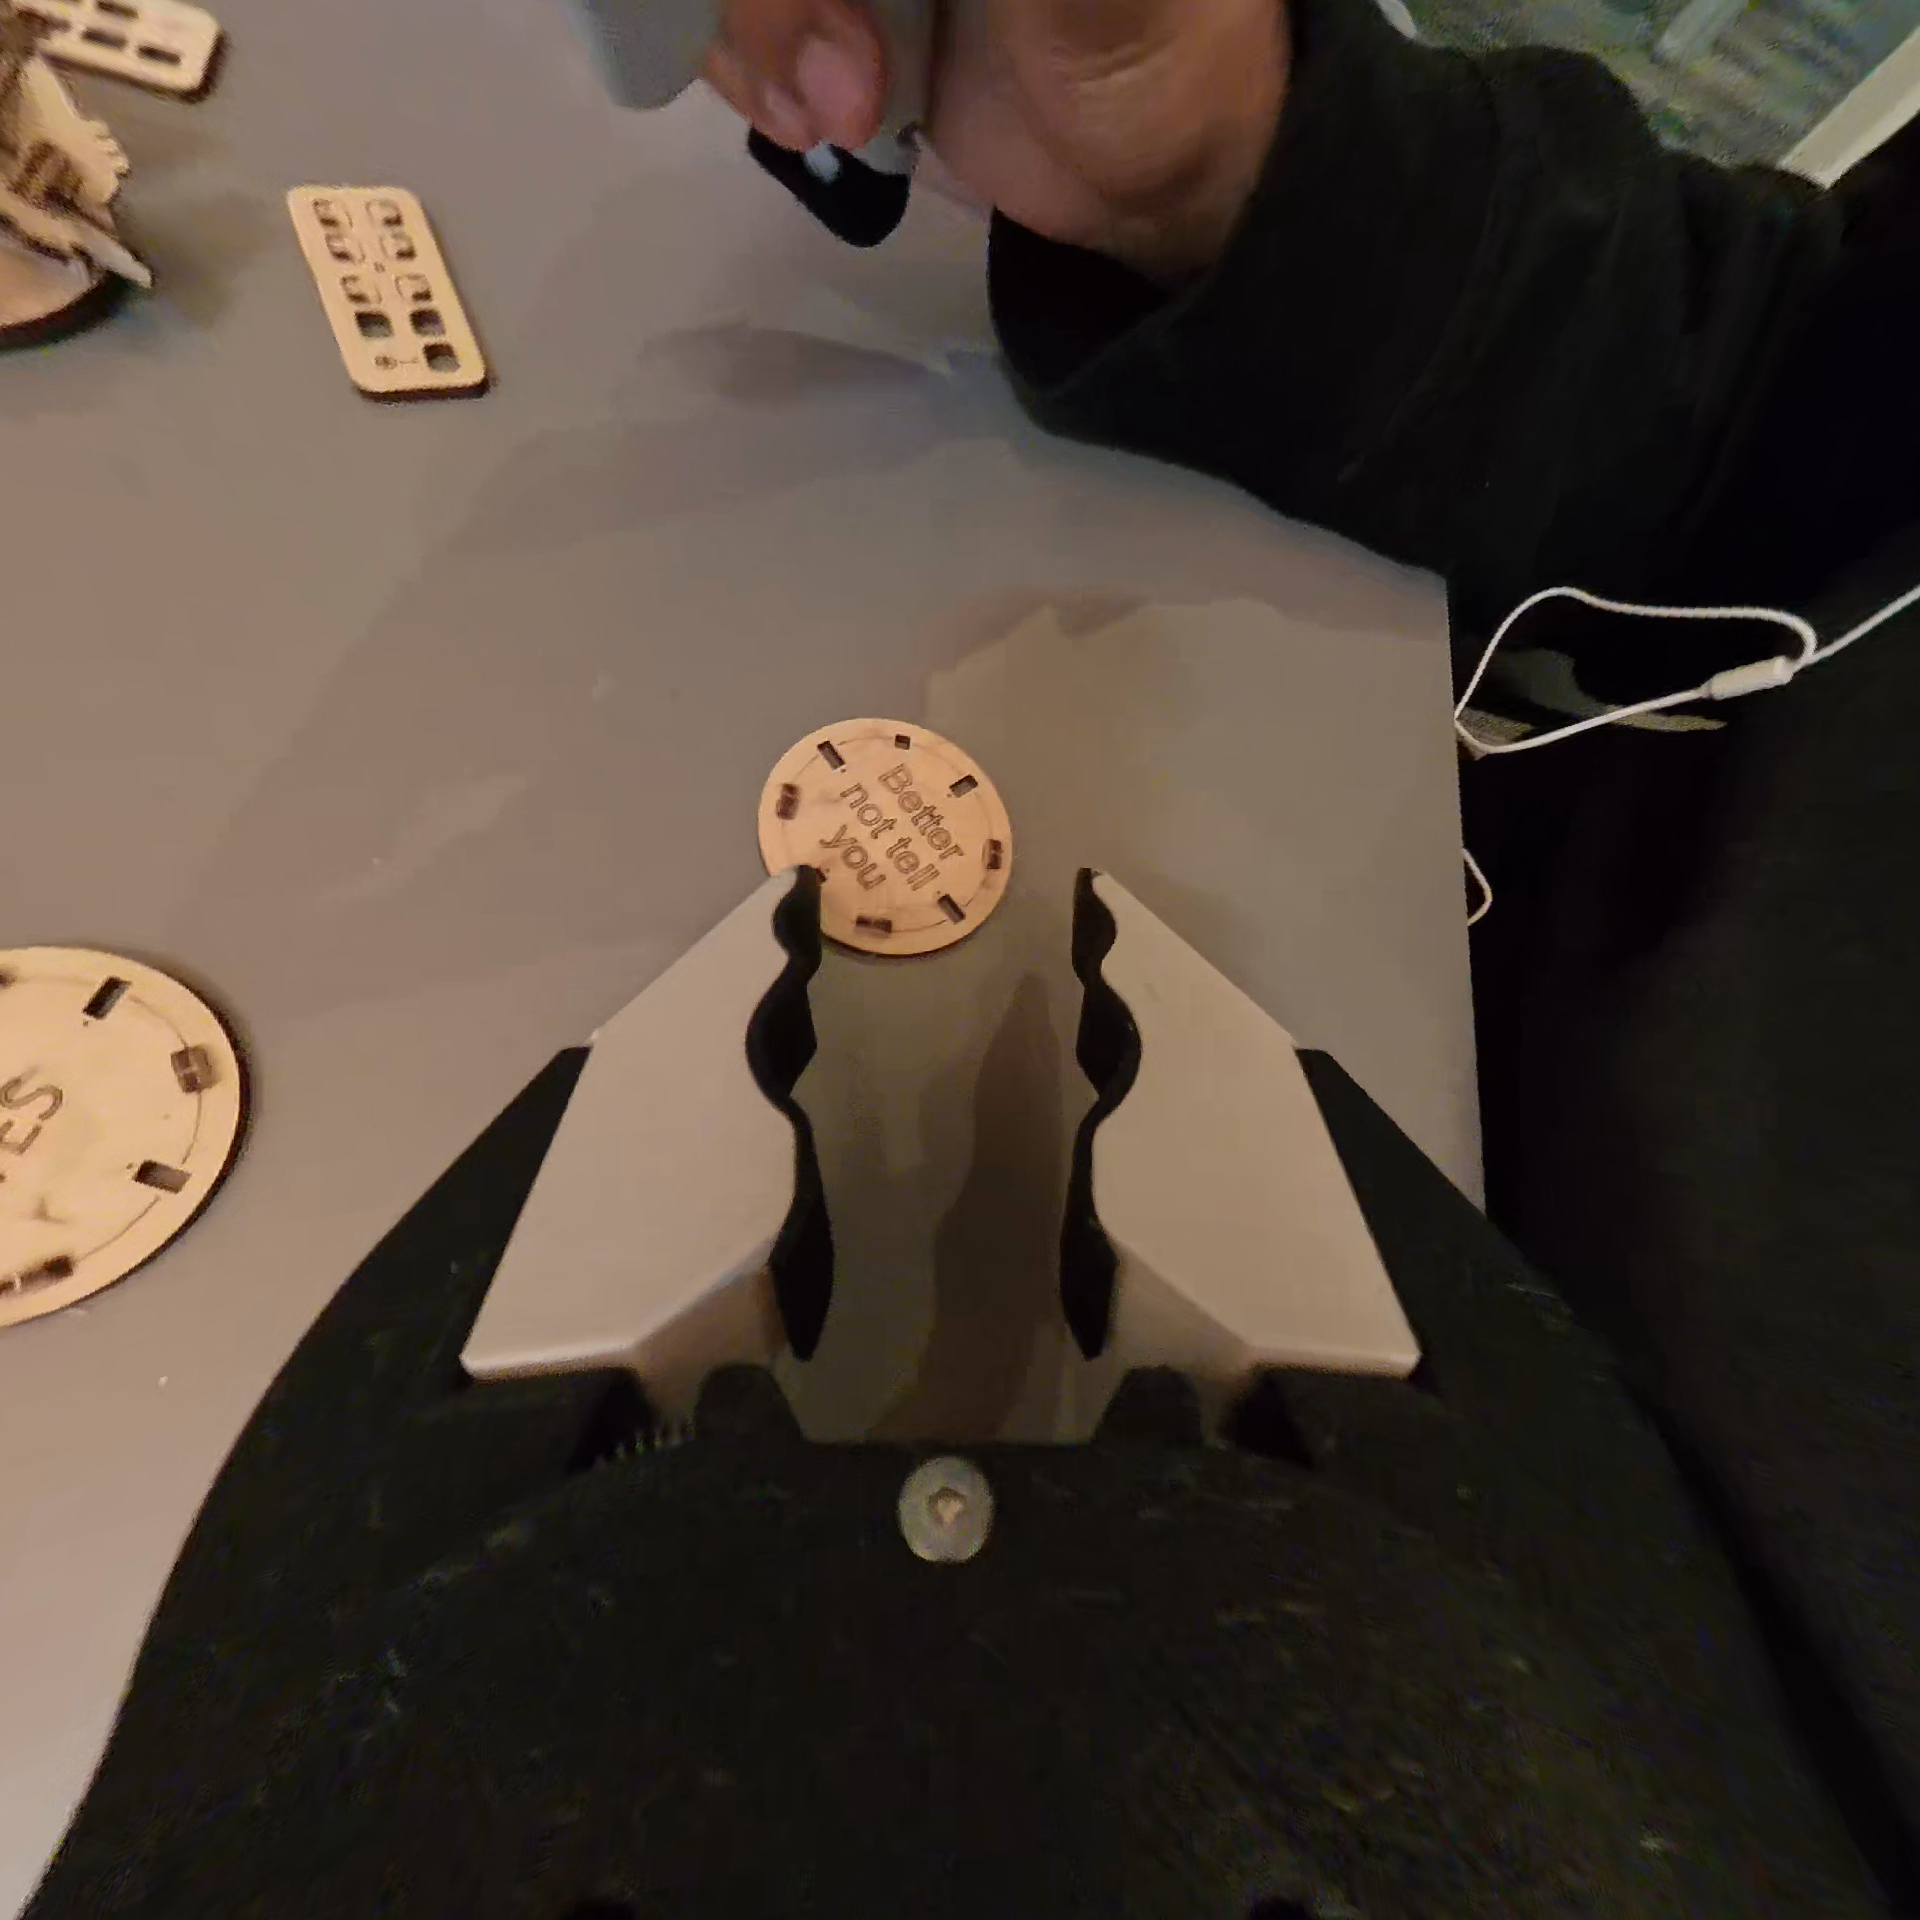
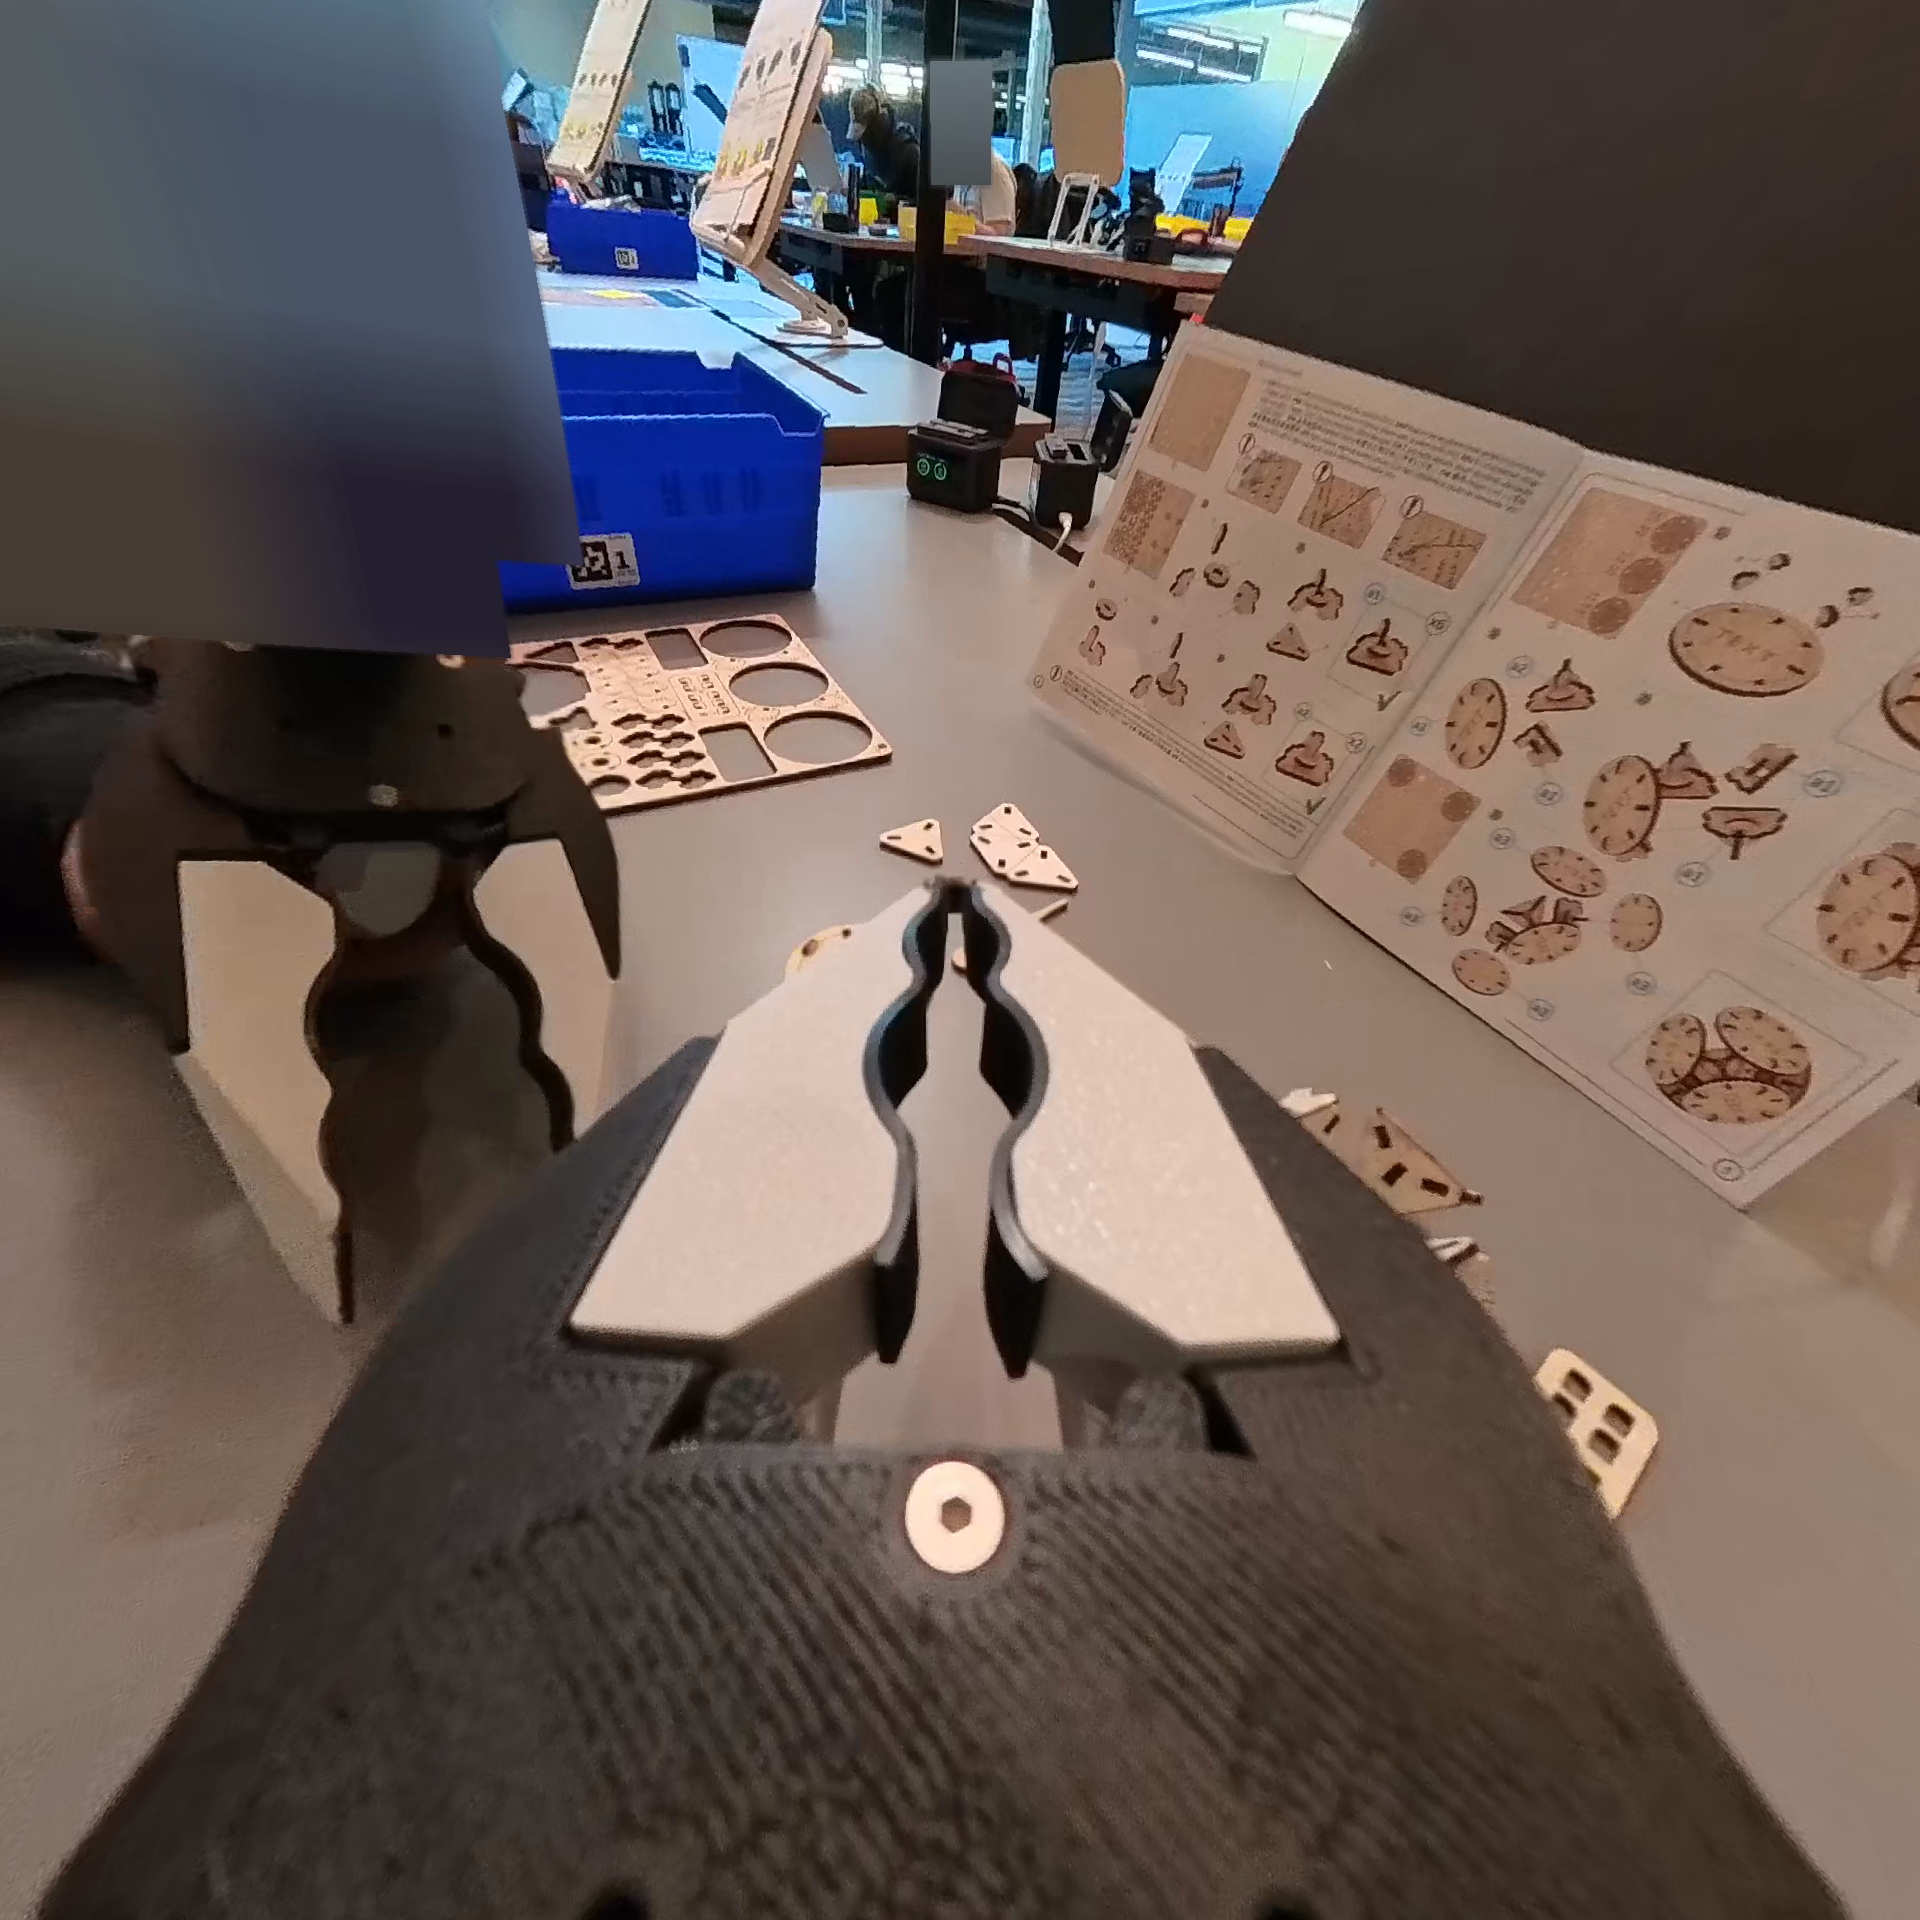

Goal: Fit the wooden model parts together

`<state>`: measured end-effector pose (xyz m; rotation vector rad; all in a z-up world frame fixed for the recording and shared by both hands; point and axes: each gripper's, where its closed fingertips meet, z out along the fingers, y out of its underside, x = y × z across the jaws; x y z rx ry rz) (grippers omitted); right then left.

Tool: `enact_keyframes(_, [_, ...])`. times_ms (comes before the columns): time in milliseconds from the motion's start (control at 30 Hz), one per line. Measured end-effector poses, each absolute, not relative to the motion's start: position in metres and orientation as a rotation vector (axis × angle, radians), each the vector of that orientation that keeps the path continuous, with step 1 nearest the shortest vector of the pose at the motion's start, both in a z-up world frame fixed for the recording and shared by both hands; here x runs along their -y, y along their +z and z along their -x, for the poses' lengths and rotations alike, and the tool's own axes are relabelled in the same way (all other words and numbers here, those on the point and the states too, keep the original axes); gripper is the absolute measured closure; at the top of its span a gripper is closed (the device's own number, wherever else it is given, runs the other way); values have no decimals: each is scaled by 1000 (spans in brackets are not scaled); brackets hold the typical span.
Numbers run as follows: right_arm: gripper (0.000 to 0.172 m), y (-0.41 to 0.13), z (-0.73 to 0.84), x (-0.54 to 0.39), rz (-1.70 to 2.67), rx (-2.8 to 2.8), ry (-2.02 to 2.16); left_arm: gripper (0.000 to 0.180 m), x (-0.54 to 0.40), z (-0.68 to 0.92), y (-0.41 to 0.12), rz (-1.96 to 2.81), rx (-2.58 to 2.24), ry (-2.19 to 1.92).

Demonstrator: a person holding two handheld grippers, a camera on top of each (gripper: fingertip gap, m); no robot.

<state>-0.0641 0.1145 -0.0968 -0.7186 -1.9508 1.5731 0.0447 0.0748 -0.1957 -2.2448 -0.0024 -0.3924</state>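
The left gripper (image 1: 940, 883) hangs with jaws wide over the small wooden disc (image 1: 886, 834), which lies flat on the grey table (image 1: 416, 675) near its edge, ungripped. The right gripper (image 2: 951, 888), well above that disc, is closed with nothing visible between its tips, pointing toward loose triangular pieces (image 2: 1023, 847).

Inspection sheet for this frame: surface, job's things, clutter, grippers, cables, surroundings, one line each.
Surface: grey table, bare between scattered parts.
Job's things: small engraved wooden disc flat near the table corner; larger wooden disc at the left edge; slotted wooden strip; triangular wooden pieces.
Clutter: punched-out wooden sheet; open instruction booklet propped up; blue bin.
Grippers: left gripper open over the small disc, holding nothing; its left fingertip overlaps the disc's edge, contact unclear. Right gripper shut, nothing visibly held.
Cables: white cable off the table edge.
Surroundings: workshop benches behind.
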Motion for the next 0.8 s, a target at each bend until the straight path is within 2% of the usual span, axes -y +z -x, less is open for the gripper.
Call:
enact_keyframes(333, [171, -101, 64, -111, 718, 1975, 1580, 148, -73, -52, -201, 2282, -79, -363])
enact_keyframes(567, [172, -103, 63, -109, 708, 1987, 1568, 146, -75, -61, -196, 2256, -137, -366])
enact_keyframes(800, [171, -106, 64, -109, 711, 1996, 1559, 145, -73, -42, -205, 2312, -125, -180])
